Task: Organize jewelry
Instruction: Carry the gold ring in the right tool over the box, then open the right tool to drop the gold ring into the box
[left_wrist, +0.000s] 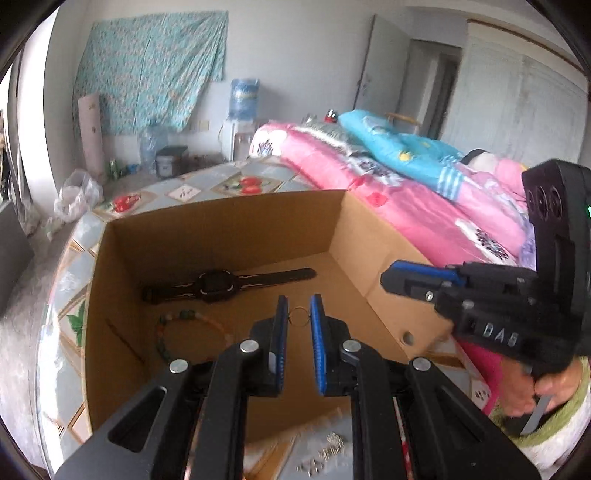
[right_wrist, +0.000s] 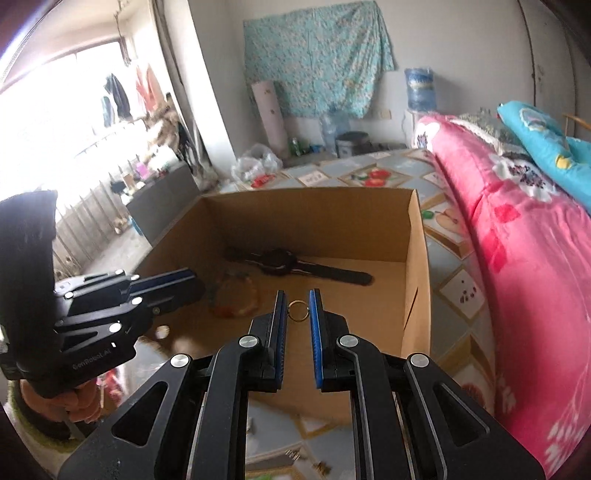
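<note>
**Jewelry Gathers in the Cardboard Box**

We hold both grippers above the open cardboard box (left_wrist: 369, 236) on the tiled worktop (right_wrist: 454, 258). The left gripper (left_wrist: 295, 317) and right gripper (right_wrist: 296, 310) each keep jaws nearly together, empty. Inside the box lie a black watch (left_wrist: 221, 284), a beaded bracelet (left_wrist: 173, 332) and a small ring (right_wrist: 297, 310).

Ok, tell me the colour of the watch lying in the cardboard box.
Black; the watch shows best in the left wrist view.
</note>
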